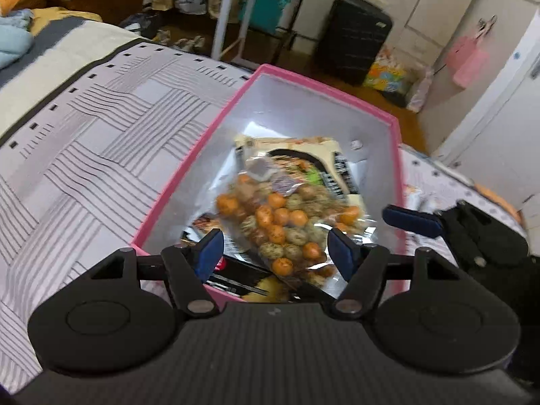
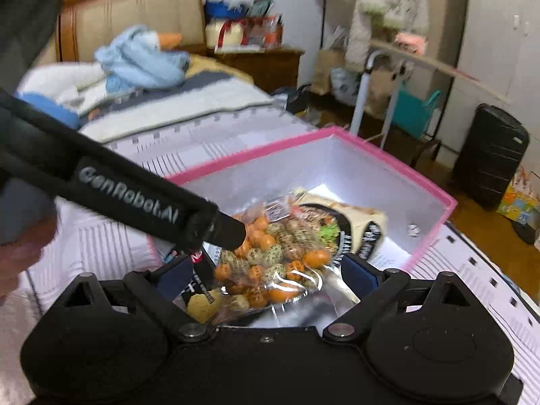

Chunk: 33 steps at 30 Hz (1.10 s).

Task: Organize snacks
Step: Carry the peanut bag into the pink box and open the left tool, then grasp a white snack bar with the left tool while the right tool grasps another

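A pink box point(image 1: 189, 175) with a white inside sits on the bed. In it lies a clear bag of orange and green round snacks point(image 1: 280, 226), on top of a cream and black packet point(image 1: 303, 155) and a dark packet point(image 1: 236, 276) at the near end. My left gripper point(image 1: 276, 254) hovers over the box's near end, open, with the bag's lower part between its blue pads but not pressed. My right gripper point(image 2: 268, 275) is open too and straddles the same bag point(image 2: 276, 253). The left gripper's black body point(image 2: 135, 199) crosses the right wrist view.
The box point(image 2: 256, 148) rests on a grey striped bedspread point(image 1: 84, 152). A blue plush toy point(image 2: 141, 57) lies near the headboard. On the floor beyond the bed stand a black suitcase point(image 1: 354, 37), a white rack point(image 1: 226, 17) and colourful bags point(image 1: 388, 74).
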Available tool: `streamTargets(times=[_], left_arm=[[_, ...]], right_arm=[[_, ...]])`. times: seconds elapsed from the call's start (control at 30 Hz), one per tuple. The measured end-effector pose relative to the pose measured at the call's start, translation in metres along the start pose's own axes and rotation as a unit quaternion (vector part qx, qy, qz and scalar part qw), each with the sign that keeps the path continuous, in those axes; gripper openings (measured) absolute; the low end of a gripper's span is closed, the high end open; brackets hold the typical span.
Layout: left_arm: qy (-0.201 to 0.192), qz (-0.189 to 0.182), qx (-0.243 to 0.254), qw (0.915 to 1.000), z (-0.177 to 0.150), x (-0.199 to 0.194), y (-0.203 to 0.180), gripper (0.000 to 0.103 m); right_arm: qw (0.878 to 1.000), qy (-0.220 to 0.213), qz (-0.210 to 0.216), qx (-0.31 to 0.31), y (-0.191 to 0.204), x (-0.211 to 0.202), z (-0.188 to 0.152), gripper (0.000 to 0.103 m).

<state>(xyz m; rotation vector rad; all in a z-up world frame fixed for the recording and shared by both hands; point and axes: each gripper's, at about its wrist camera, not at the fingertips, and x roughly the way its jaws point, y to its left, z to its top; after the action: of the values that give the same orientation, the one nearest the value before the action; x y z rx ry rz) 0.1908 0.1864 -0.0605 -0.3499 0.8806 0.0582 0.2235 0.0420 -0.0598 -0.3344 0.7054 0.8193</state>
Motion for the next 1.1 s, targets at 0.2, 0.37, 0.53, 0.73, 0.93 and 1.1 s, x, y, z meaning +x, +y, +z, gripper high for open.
streamTargets(times=[0.2,0.37,0.53,0.73,0.93,1.1], left_arm=[[-0.023,-0.04,0.056,0.9973,-0.007,-0.03,-0.023,0.065],[-0.02,-0.088,0.099,0.9911,-0.009,-0.05,-0.053,0.063],[-0.01,-0.11,0.17,0.9793,-0.009,-0.052,-0.104,0.057],[-0.016,-0.117,0.22,0.9683,-0.009,-0.044,-0.157,0.057],[0.013,-0.119,0.191,0.9742,0.001,-0.001,-0.186,0.052],[0.064,-0.103,0.141,0.9826,0.015,0.054,-0.204,0.038]], right_arm=[[0.997,-0.043,-0.054,0.027,-0.023,-0.07,-0.016,0.097],[0.99,-0.064,-0.087,0.094,-0.067,-0.121,-0.023,0.097],[0.978,-0.079,-0.136,0.138,-0.107,-0.146,-0.037,0.097],[0.966,-0.069,-0.165,0.187,-0.143,-0.151,-0.066,0.097],[0.97,-0.04,-0.151,0.186,-0.166,-0.127,-0.08,0.092],[0.976,-0.006,-0.122,0.179,-0.181,-0.08,-0.084,0.077]])
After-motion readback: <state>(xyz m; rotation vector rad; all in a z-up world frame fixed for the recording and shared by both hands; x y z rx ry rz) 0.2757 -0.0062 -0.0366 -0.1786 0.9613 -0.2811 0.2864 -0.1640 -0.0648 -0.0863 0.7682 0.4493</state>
